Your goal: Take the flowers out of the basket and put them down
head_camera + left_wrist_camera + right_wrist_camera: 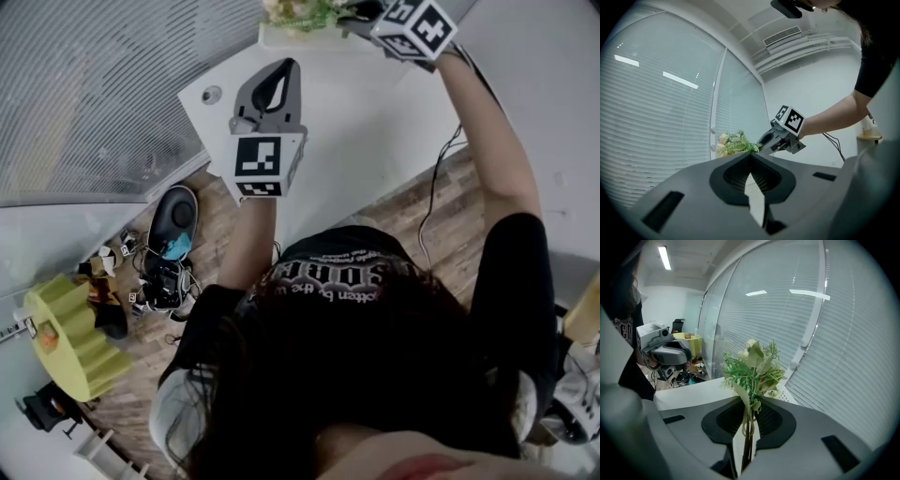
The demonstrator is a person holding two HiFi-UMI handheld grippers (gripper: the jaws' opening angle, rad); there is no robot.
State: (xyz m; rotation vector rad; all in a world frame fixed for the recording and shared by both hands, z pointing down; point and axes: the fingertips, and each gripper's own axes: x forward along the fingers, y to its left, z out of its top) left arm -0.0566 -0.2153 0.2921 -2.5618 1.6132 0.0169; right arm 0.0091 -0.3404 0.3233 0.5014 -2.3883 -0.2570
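A small bunch of artificial flowers (752,366), green fern leaves with pale blooms, stands upright in my right gripper (749,404). Its jaws are shut on the thin stems. In the head view that gripper (361,21) is at the top edge, holding the flowers (300,11) over the far end of the white table (356,131). A white perforated container (788,397), probably the basket, shows just behind the flowers. My left gripper (275,75) hovers over the table nearer to me, shut and empty. From it I see the flowers (733,144) and the right gripper (760,146) ahead.
Window blinds (94,84) run along the table's left and far side. On the wooden floor to the left lie a yellow ribbed object (66,333) and a heap of cables and devices (164,272). A black cable (436,187) hangs off the table's right edge.
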